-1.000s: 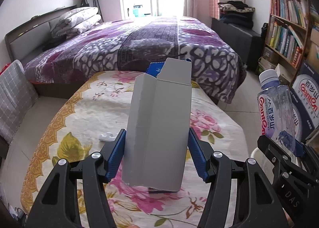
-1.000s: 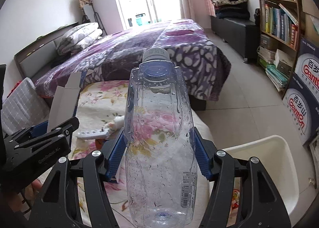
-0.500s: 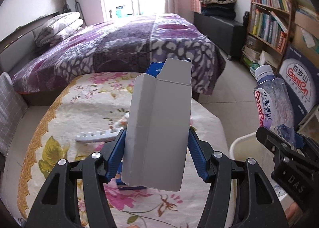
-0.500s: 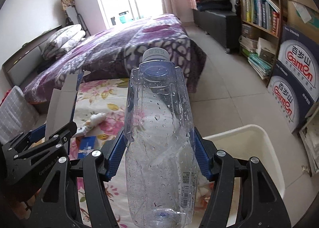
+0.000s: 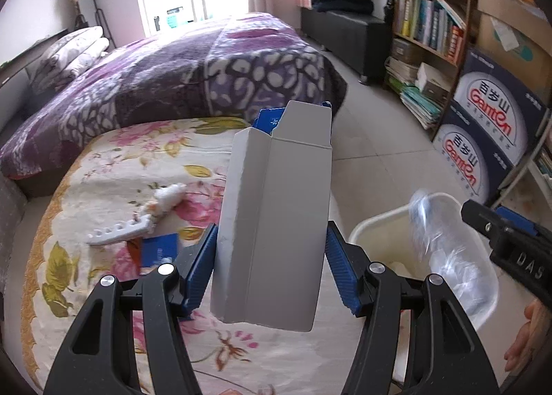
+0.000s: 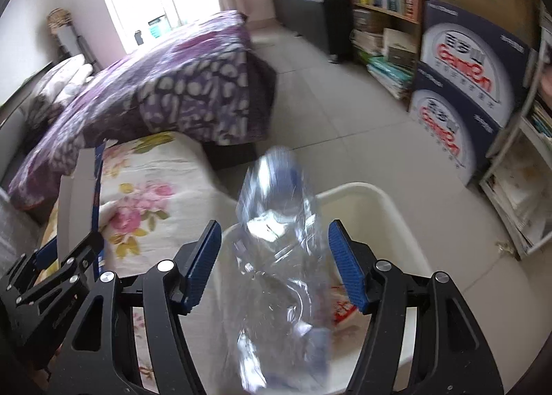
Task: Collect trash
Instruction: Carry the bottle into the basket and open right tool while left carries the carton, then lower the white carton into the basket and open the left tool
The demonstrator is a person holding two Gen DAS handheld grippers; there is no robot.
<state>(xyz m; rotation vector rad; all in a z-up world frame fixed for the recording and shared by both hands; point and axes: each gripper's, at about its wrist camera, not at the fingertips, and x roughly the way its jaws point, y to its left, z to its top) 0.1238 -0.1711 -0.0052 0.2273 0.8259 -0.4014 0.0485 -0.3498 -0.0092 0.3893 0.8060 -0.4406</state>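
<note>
My left gripper (image 5: 272,227) is shut on a tall grey open carton (image 5: 276,215) with blue outer faces, held upright above the floral table edge. To its right stands a white bin (image 5: 379,219). In the right wrist view my right gripper (image 6: 274,227) hangs over the white bin (image 6: 386,198) and its jaws are opening. A clear plastic bottle (image 6: 276,188) is between them, blurred, with gaps to both blue pads. The same bottle (image 5: 445,243) shows over the bin in the left wrist view. The carton (image 6: 74,195) appears at the left of the right wrist view.
The floral tablecloth (image 5: 103,188) carries a white plastic strip (image 5: 120,231), a crumpled tissue (image 5: 169,196) and a blue card (image 5: 160,250). A red and white wrapper (image 6: 345,312) lies in the bin. Bed behind, bookshelf and blue cartons (image 6: 459,84) at right.
Both grippers swung right, from over the table toward the bin. The right jaws widened off the bottle, which has slid down and blurred. The carton stays gripped.
</note>
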